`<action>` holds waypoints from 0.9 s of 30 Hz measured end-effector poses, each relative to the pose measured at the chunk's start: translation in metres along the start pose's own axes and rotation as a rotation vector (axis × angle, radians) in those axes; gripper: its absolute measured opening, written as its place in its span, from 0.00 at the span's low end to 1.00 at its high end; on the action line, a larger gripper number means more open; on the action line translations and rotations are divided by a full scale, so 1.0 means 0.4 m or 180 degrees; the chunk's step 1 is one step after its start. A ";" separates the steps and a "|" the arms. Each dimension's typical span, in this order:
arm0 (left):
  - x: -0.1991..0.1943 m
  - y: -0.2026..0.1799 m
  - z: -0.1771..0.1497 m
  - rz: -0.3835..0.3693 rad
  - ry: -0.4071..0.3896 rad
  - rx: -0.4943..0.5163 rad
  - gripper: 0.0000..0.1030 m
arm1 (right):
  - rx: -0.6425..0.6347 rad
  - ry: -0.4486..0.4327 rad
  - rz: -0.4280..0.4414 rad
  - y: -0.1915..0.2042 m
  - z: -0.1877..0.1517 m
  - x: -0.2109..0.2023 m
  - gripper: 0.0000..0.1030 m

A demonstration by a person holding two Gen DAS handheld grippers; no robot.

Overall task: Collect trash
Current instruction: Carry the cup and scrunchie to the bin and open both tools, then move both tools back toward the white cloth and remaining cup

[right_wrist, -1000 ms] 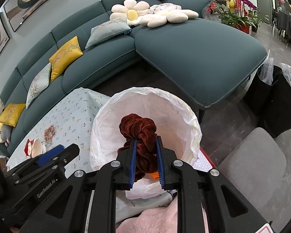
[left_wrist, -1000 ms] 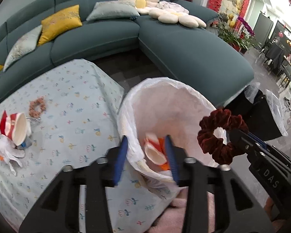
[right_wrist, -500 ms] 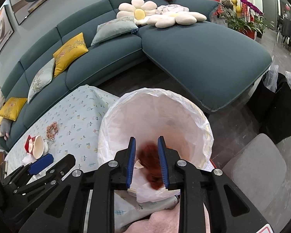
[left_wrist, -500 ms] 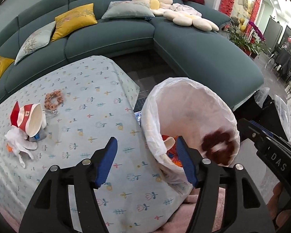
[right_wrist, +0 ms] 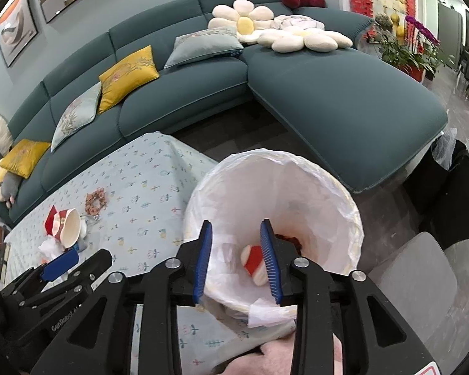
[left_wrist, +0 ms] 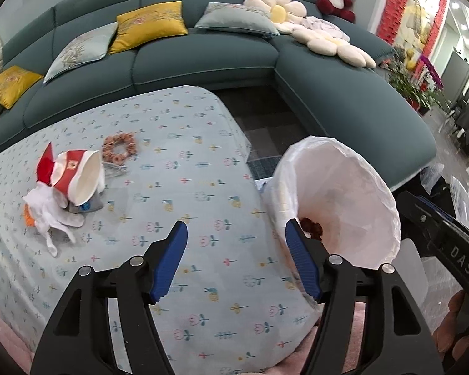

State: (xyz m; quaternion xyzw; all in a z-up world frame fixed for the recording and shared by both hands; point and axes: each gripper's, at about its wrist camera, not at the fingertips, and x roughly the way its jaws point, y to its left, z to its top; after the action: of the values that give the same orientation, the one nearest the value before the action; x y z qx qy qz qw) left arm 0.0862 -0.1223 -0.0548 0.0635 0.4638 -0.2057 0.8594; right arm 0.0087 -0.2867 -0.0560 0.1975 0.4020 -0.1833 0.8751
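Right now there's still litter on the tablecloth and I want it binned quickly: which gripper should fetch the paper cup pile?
Left. The left gripper is open and empty over the tablecloth, on the side of the cup pile. The right gripper, also open, hangs over the bin, farther from the pile.

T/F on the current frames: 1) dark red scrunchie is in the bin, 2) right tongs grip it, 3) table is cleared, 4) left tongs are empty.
1) The dark red scrunchie lies inside the bag-lined bin. True.
2) The right tongs grip it. False: the jaws stand apart, nothing between them.
3) The table is cleared. False: a paper cup, crumpled tissue and a tan scrunchie remain.
4) The left tongs are empty. True.
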 end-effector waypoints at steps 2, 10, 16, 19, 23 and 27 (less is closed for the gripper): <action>-0.006 0.022 -0.001 0.0018 -0.0012 -0.0047 0.61 | -0.0036 0.0010 0.0015 0.021 -0.005 -0.002 0.34; -0.040 0.150 -0.017 0.0178 -0.0074 -0.0323 0.69 | -0.0230 0.0029 0.0083 0.128 -0.019 -0.013 0.42; -0.059 0.257 -0.035 0.0317 -0.0092 -0.0499 0.69 | -0.0456 0.0085 0.0188 0.236 -0.047 -0.014 0.42; -0.069 0.319 -0.049 0.0399 -0.0091 -0.0608 0.69 | -0.0560 0.0118 0.0236 0.289 -0.060 -0.012 0.42; -0.085 0.386 -0.063 0.0503 -0.0110 -0.0712 0.69 | -0.0649 0.0155 0.0303 0.350 -0.074 -0.010 0.42; -0.096 0.437 -0.075 0.0571 -0.0119 -0.0804 0.69 | -0.0734 0.0188 0.0362 0.403 -0.086 -0.005 0.42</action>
State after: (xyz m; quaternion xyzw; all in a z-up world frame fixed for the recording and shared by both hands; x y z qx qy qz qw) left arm 0.1166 0.0565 -0.0542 -0.0078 0.4623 -0.0692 0.8840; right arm 0.0629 -0.1315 -0.0430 0.1234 0.4342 -0.0801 0.8887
